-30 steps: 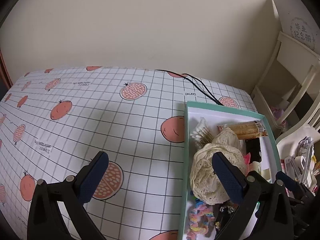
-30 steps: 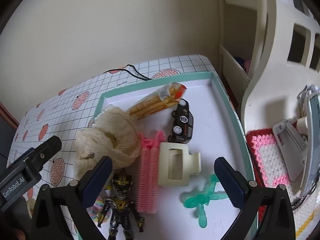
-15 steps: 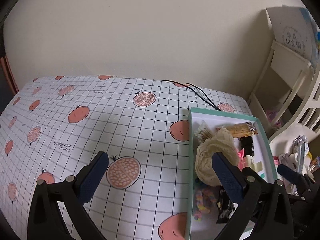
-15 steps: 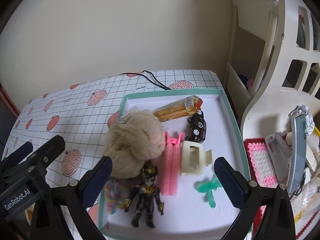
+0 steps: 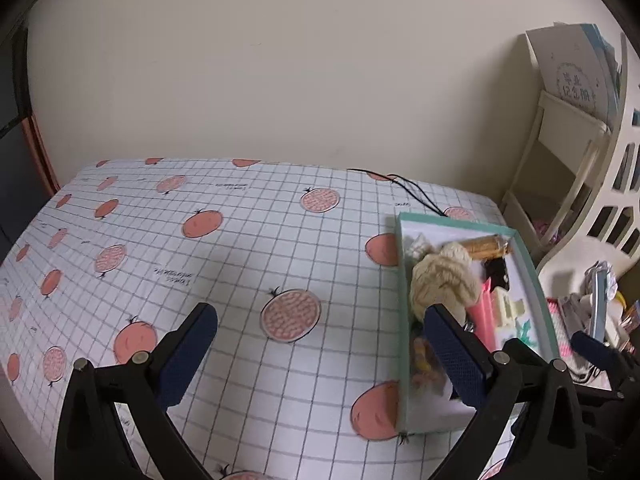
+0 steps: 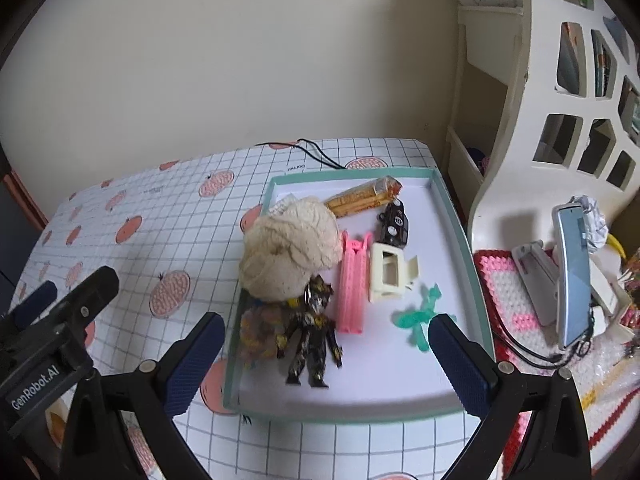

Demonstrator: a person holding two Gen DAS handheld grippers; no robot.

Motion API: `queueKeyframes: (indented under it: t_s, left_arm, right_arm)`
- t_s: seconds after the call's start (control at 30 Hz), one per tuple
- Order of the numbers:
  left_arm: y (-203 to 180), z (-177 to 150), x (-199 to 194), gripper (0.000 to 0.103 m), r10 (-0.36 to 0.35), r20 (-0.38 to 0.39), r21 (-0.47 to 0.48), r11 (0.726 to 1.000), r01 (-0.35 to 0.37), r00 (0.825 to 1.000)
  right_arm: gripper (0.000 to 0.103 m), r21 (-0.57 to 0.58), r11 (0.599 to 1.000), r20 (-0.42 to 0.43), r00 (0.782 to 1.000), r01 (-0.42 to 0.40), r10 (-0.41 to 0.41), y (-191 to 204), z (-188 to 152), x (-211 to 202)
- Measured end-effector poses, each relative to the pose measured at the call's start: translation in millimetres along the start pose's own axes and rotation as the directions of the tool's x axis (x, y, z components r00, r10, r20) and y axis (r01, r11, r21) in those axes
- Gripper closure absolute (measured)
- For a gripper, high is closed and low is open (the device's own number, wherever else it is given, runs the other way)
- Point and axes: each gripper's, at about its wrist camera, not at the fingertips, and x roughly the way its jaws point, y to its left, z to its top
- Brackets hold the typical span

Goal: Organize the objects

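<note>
1. Several small things lie in a shallow rectangular tray (image 6: 460, 236) with a mint-green rim and a smooth white floor, set at the right end of the surface (image 5: 240, 264).
2. Along its left side sits a cream lace fabric bundle (image 6: 292, 248), soft and rumpled, partly over the tray wall.
3. Below it lie a glossy black-and-gold toy figure (image 6: 314, 340), on its back, and a fuzzy multicoloured hair tie (image 6: 258, 330) beside it.
4. In the middle are a ridged pink hair roller (image 6: 352, 284) and, just beside it, a cream plastic claw clip (image 6: 390, 276).
5. Farther back rest a black toy car (image 6: 394, 224) and a long orange snack packet (image 6: 364, 198), crinkled at its end.
6. A translucent green plastic piece (image 6: 418, 320), star-like, lies near the right wall.
7. Covering the surface is a white grid-lined cloth printed with pink fruit.
8. Both the left hand-held gripper (image 5: 320, 356) and the right hand-held gripper (image 6: 324, 364) hover with jaws wide apart, holding nothing; their pads are dark blue and textured.
</note>
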Motion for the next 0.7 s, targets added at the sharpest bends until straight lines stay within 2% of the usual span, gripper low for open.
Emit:
queueKeyframes:
  t_s: [0.13,0.6,0.7]
  left_arm:
    - [5,-9,-9,0.000,-0.020,0.000,-0.018,1.000,0.020,1.000]
    - [22,-42,-28,0.000,-0.005,0.004,0.002,1.000,0.005,1.000]
    - [26,-50,-31,0.000,0.016,-0.002,0.009,1.000,-0.016,1.000]
  right_arm:
    - [0.000,-0.006,1.000,-0.011,1.000,0.007,-0.007,0,-13,-4]
    - [0.000,-0.004,1.000,-0.023,1.000,0.008,-0.008,6,-53,-18]
    - [0.000,-0.004,1.000,-0.012,1.000,0.003,-0.003,7,-62,-21]
